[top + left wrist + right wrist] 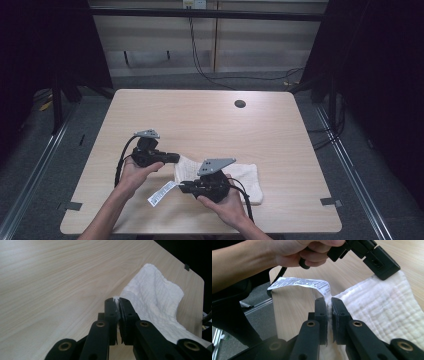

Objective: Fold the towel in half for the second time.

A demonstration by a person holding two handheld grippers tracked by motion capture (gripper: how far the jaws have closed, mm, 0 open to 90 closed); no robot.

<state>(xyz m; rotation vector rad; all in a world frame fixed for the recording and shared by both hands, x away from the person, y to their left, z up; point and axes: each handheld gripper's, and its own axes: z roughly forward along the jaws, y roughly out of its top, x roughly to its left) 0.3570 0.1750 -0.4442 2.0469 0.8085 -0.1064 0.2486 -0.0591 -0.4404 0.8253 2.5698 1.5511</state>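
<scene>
Towel (pixel 245 176), white, lies on the worktop (pixel 210 120) near its front edge; left tongs (pixel 176 158) pinch its left edge, right tongs (pixel 183 187) clamp the corner beside its printed label (pixel 161 193)

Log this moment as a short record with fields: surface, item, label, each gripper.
surface: pale wooden table
item: white cloth, lying at the near edge of the table
label: printed white tag sticking out from the cloth's left end
left gripper: shut on an edge of the cloth
right gripper: shut on the cloth edge beside the tag
</scene>
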